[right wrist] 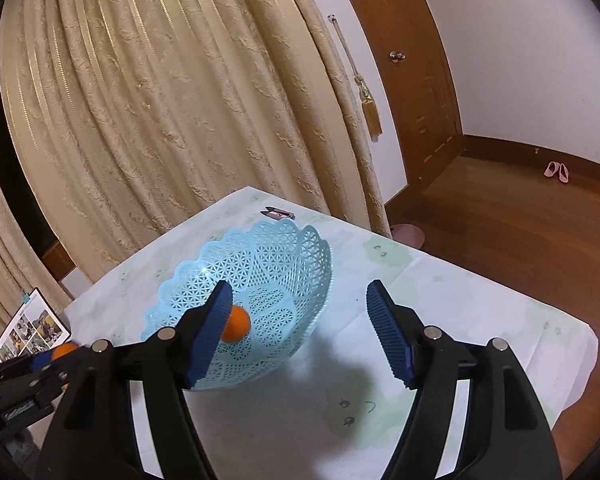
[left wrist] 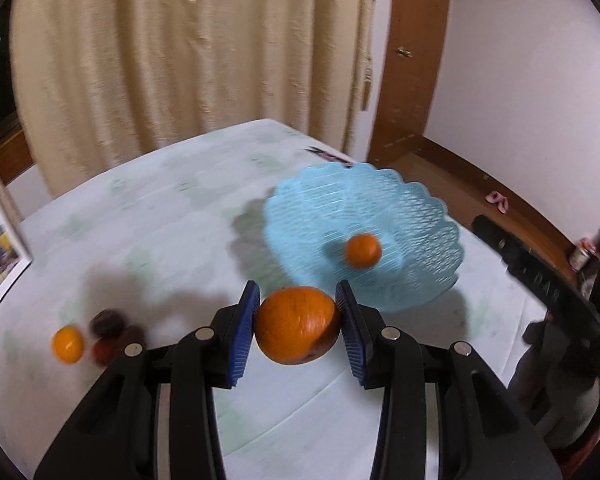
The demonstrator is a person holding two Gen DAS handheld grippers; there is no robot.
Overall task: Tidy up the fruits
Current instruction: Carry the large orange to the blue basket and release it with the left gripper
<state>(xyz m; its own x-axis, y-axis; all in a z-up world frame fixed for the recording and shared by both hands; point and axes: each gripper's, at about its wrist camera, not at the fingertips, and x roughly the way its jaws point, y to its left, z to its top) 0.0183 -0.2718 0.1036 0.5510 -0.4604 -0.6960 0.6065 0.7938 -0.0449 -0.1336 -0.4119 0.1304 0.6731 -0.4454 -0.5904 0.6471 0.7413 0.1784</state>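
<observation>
My left gripper (left wrist: 298, 322) is shut on a large orange (left wrist: 296, 325) and holds it above the table, short of the light blue lattice basket (left wrist: 412, 216). A small orange (left wrist: 363, 251) lies inside the basket; it also shows in the right wrist view (right wrist: 238, 323), in the basket (right wrist: 284, 256). On the table at the left lie a small orange (left wrist: 67, 344) and dark round fruits (left wrist: 107, 323). My right gripper (right wrist: 300, 332) is open and empty, above the basket's near right rim. The left gripper with its orange (right wrist: 63, 352) shows at the left edge of that view.
The table (left wrist: 148, 208) has a pale green-patterned cloth. Beige curtains (right wrist: 160, 100) hang behind it. A photo frame (right wrist: 30, 326) stands at the table's left. A small dark clip (right wrist: 278, 213) lies beyond the basket. Wooden floor and a door lie to the right.
</observation>
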